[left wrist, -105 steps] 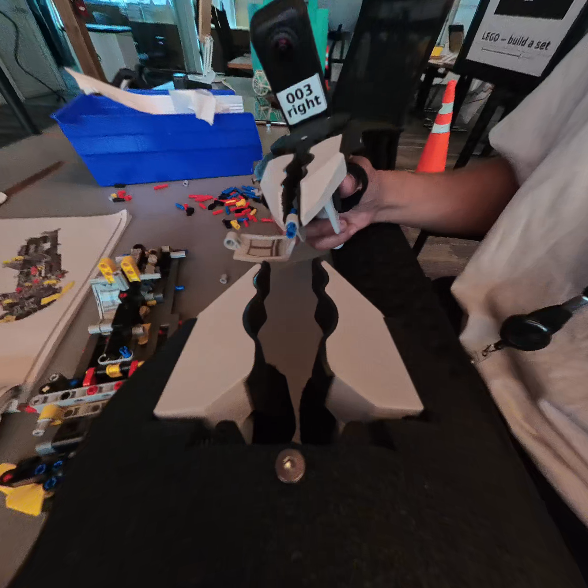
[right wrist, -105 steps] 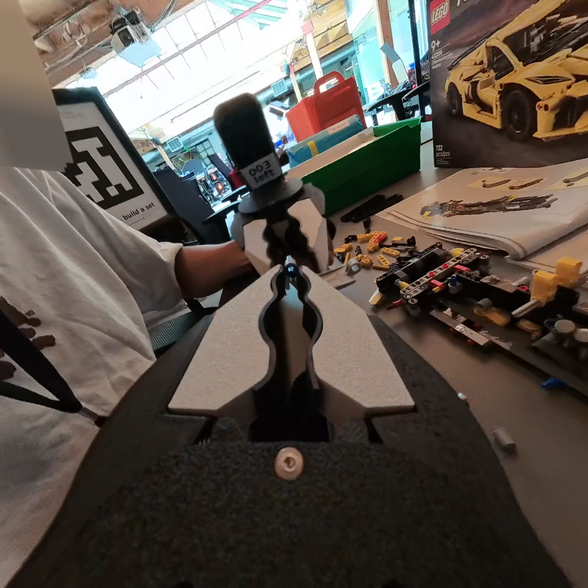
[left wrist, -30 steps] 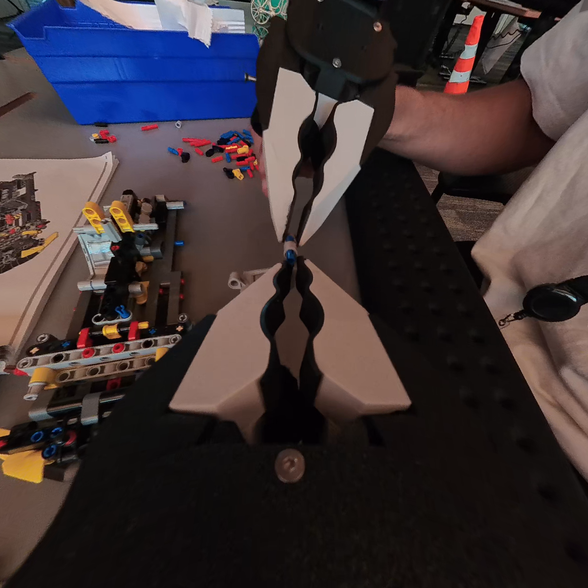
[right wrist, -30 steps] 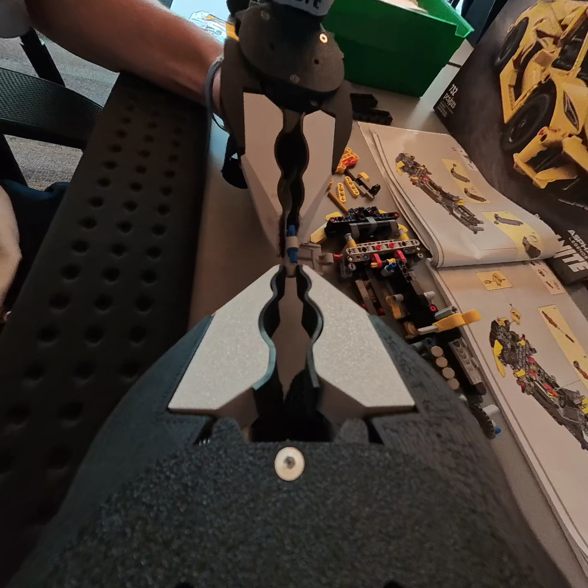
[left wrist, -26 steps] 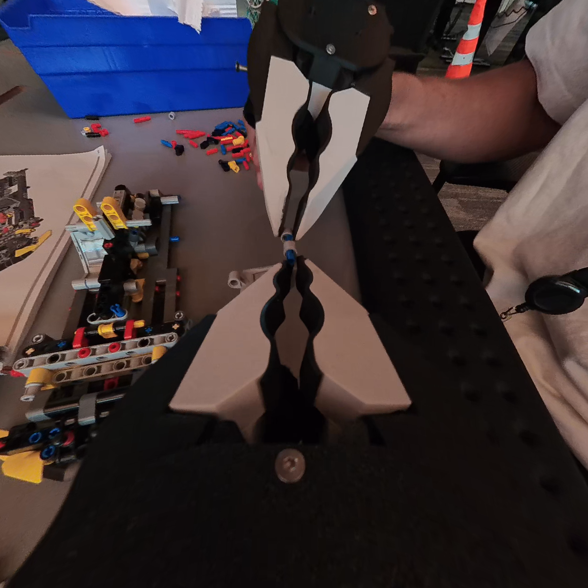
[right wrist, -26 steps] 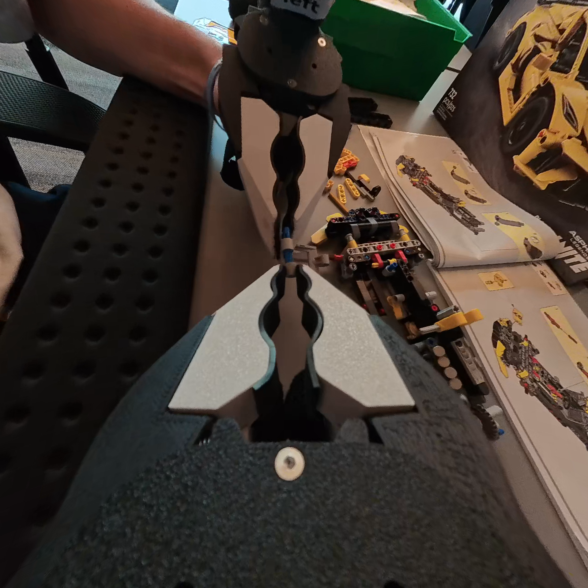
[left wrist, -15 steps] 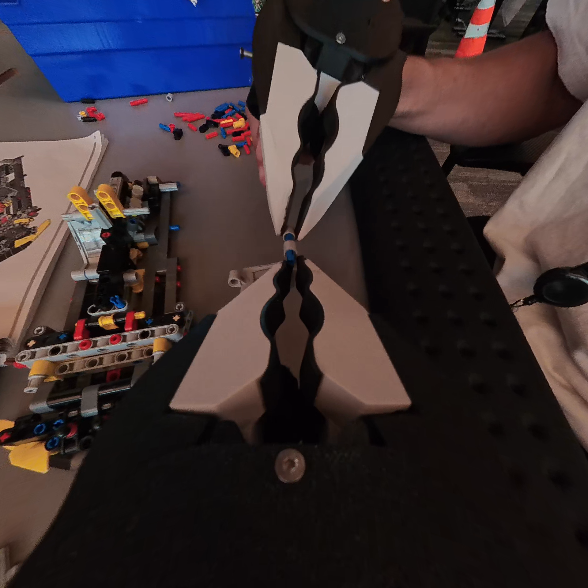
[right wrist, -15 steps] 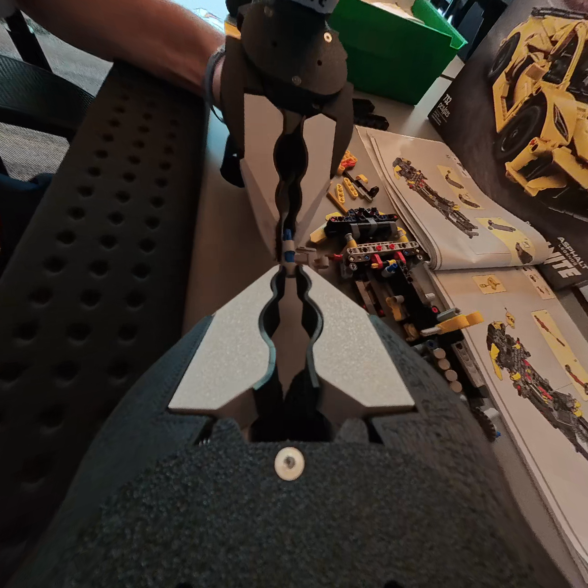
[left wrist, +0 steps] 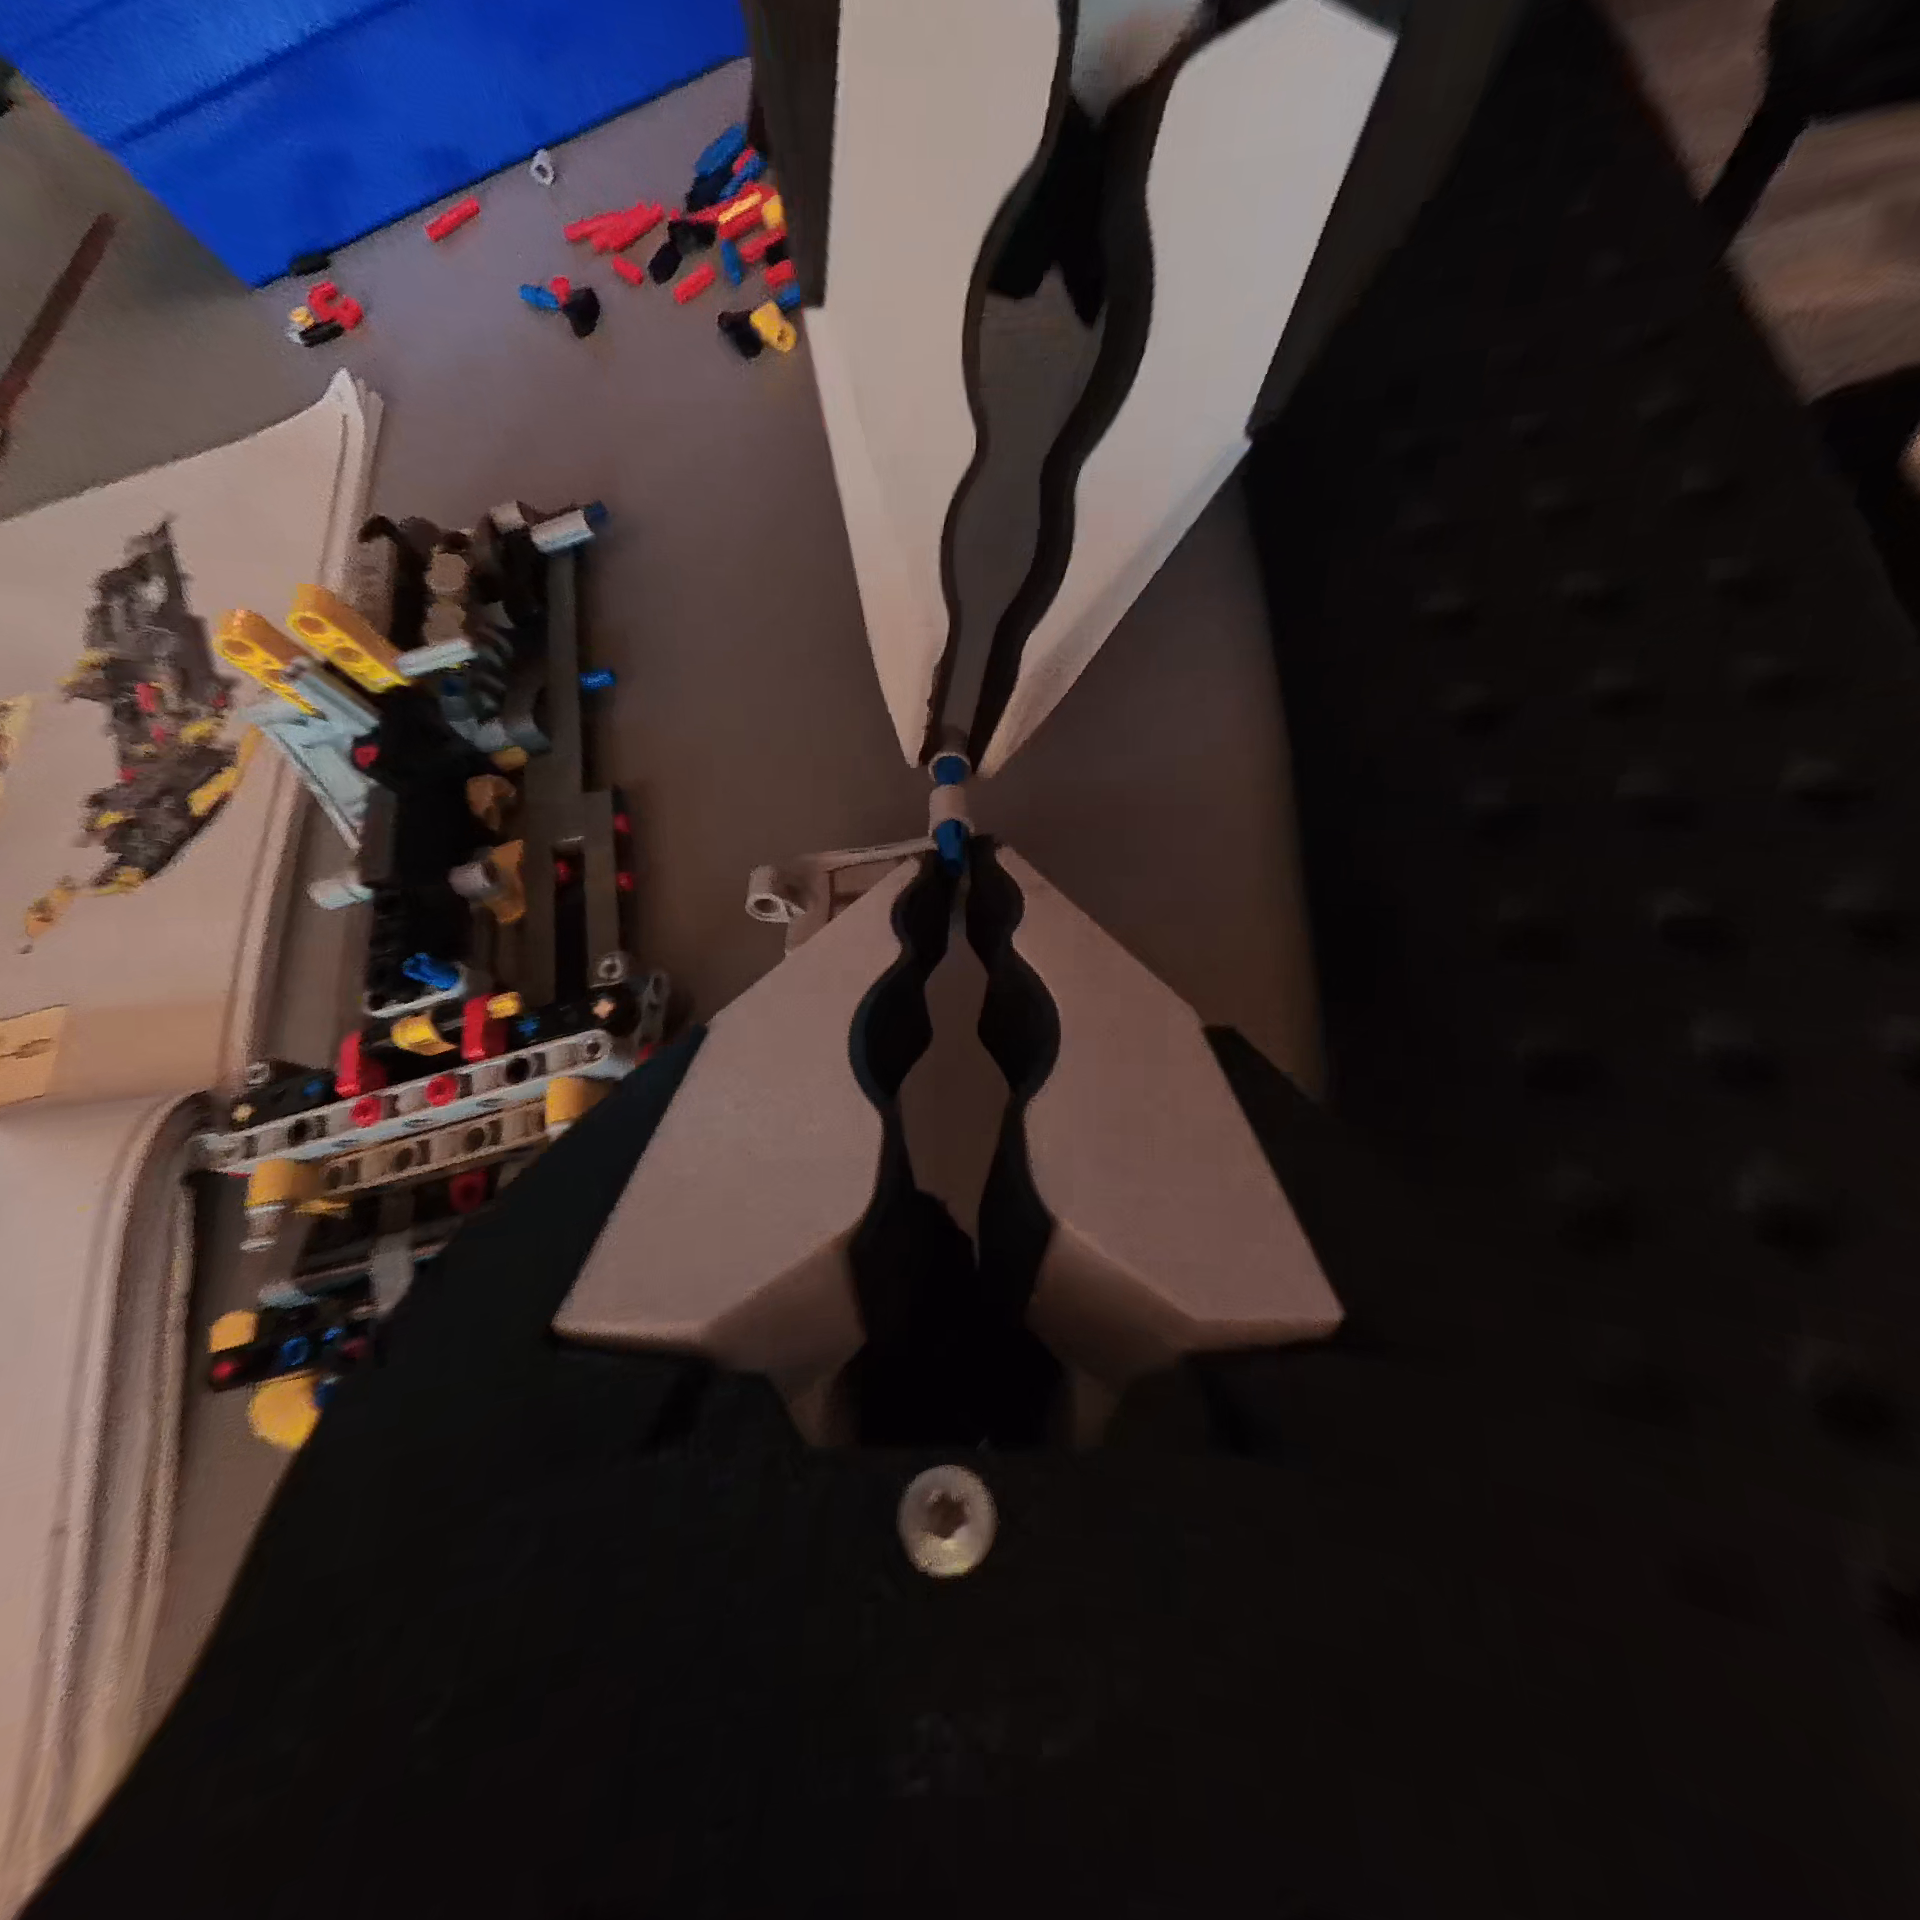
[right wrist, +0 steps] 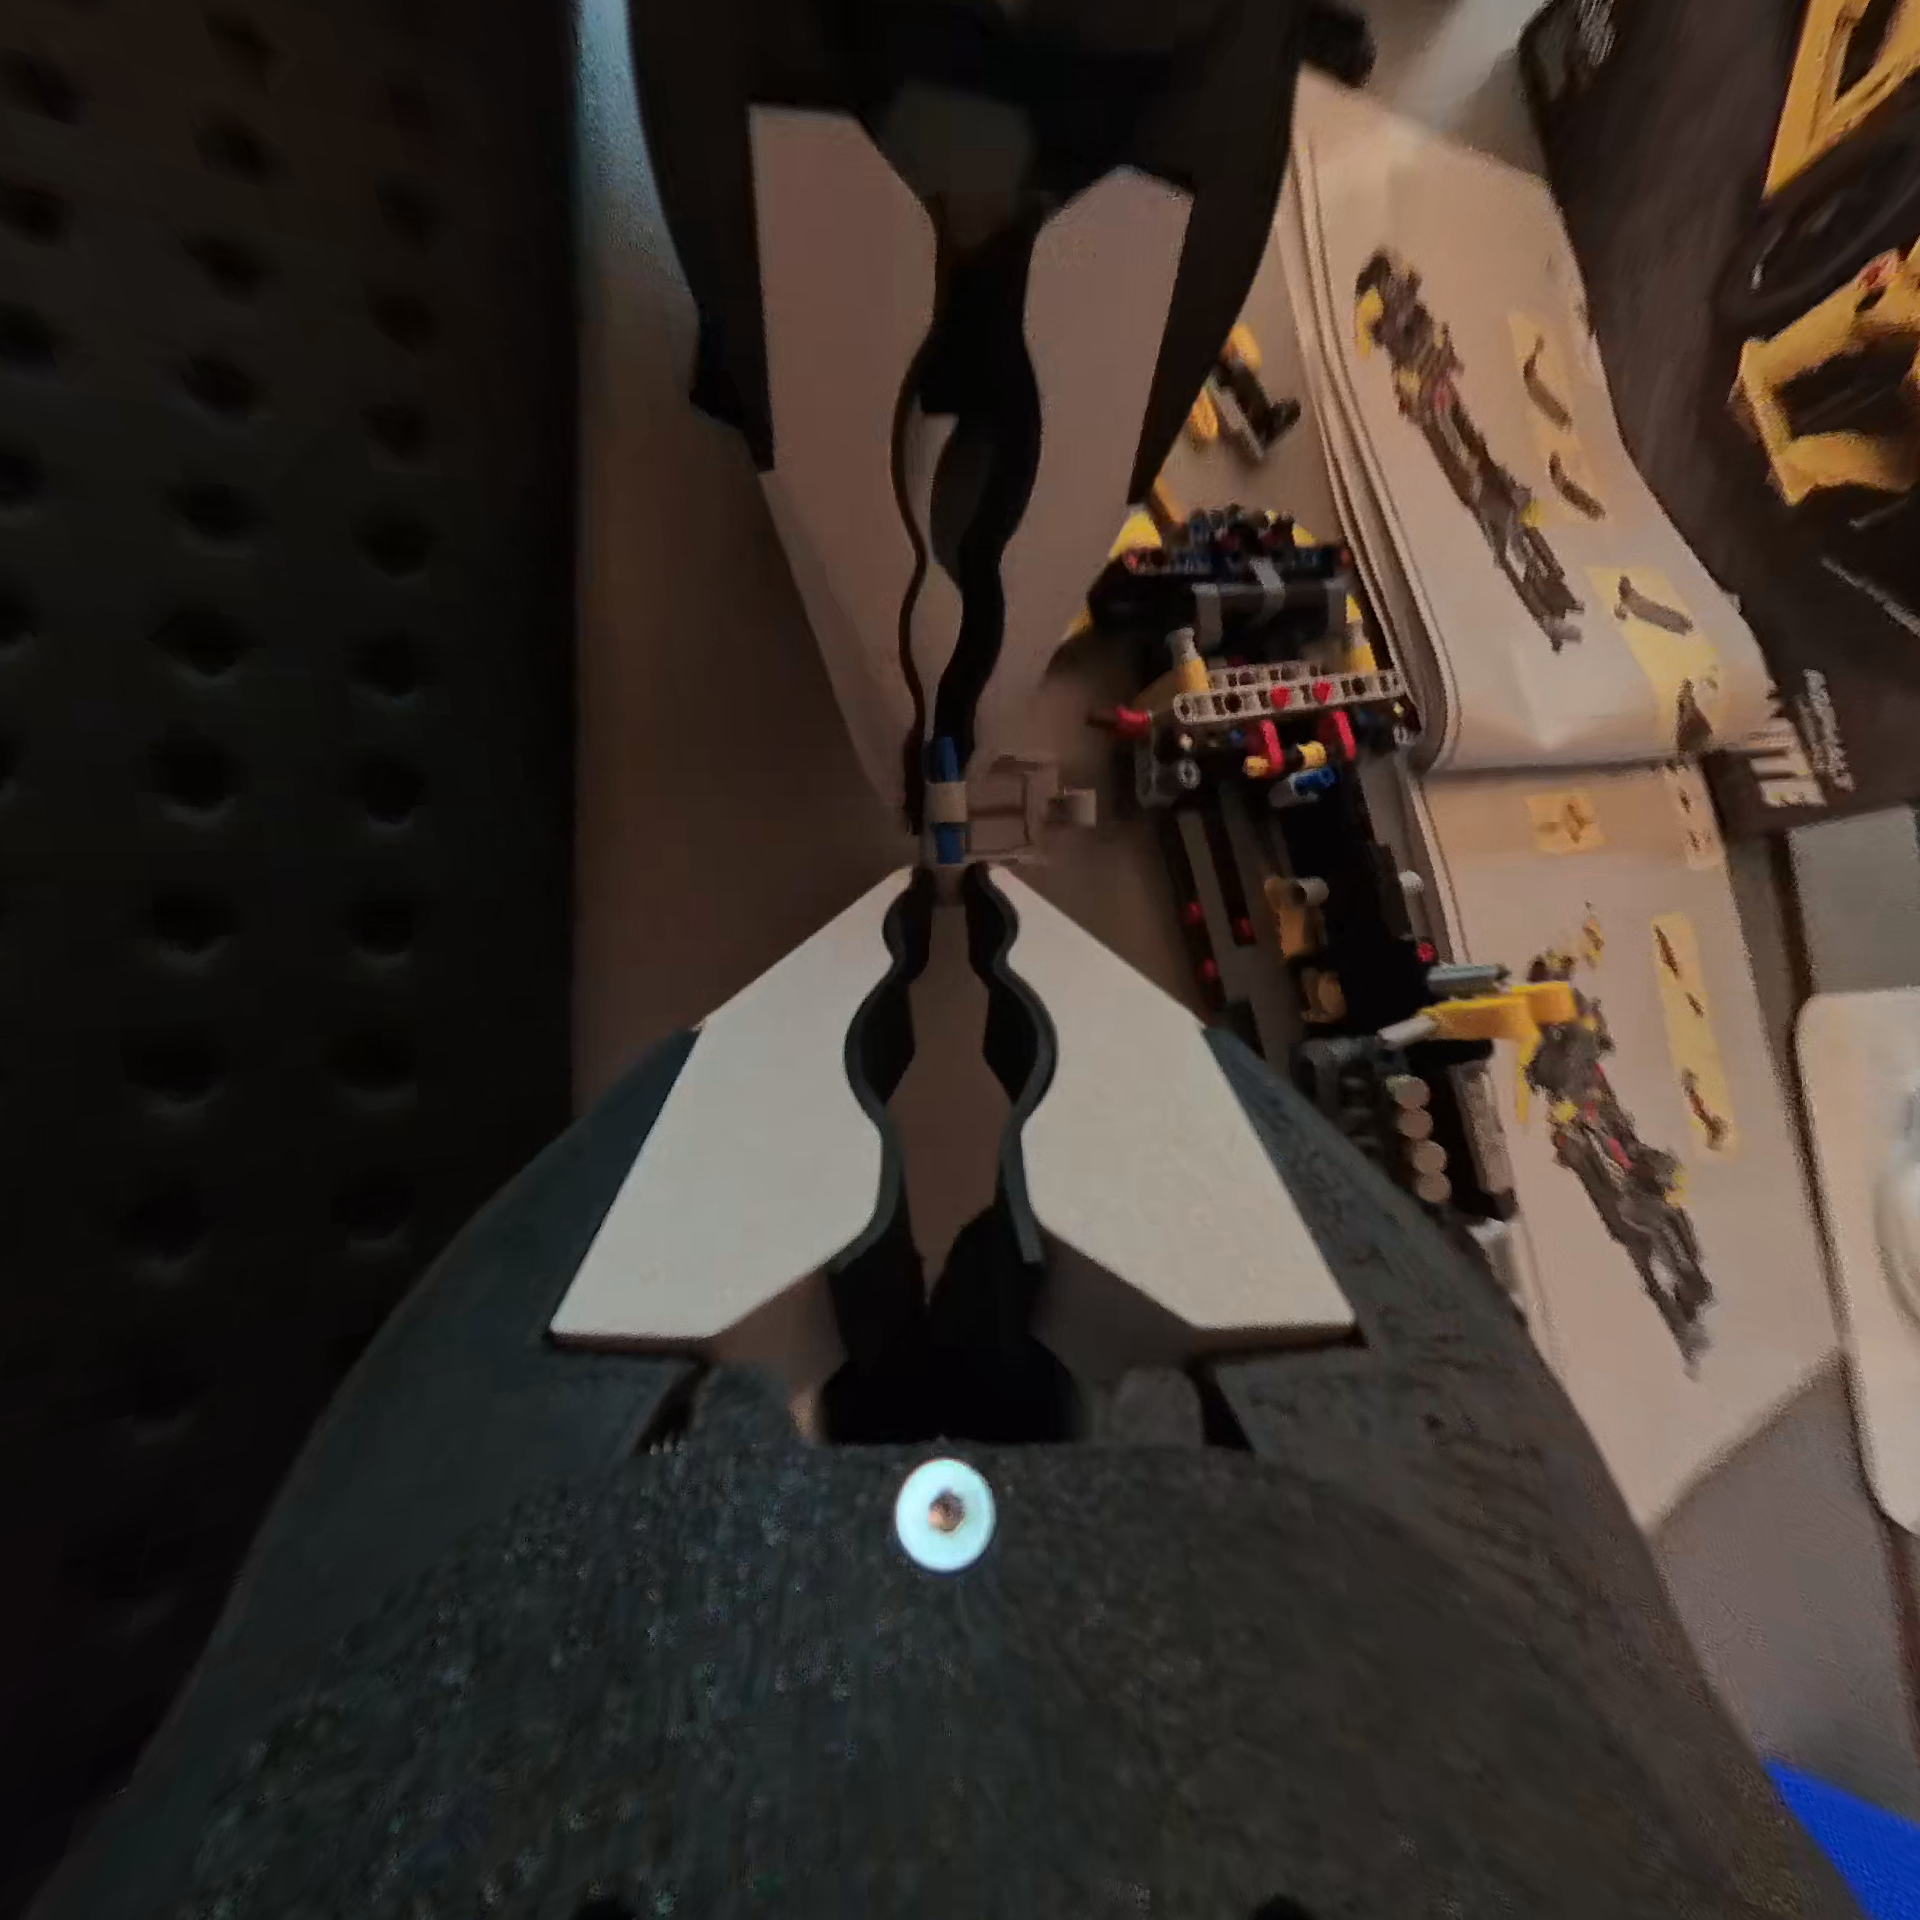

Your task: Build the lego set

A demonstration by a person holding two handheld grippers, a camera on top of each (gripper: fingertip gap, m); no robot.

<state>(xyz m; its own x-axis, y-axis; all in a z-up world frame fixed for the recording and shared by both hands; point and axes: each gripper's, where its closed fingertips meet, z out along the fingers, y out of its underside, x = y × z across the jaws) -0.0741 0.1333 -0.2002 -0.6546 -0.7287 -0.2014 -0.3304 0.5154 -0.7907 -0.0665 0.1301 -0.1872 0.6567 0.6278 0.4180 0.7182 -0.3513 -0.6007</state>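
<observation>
Two grippers are meeting tip to tip above the near edge of the counter (left wrist: 727, 665). In the left wrist view, the left gripper (left wrist: 951, 868) is pinching the near blue end of a small pin assembly (left wrist: 948, 800), a blue pin running through a tan bush, its jaws clenched on it. Opposite, the right gripper (left wrist: 951, 753) is pointing down from the far side, its jaws clenched on the far blue end of the same piece. A tan frame piece (left wrist: 821, 883) is lying on the counter just left of the left gripper's tips.

Left of the grippers, the partly built car chassis (left wrist: 457, 914), black with grey beams and yellow, red and blue parts, is lying on the counter beside an open instruction booklet (left wrist: 114, 790). Farther off, loose red, blue, black and yellow pins (left wrist: 686, 249) are lying scattered near a blue bin (left wrist: 343, 114).

In the right wrist view, the set's box (right wrist: 1766, 291), showing a yellow car, is lying at the far right. Both views are somewhat blurred.
</observation>
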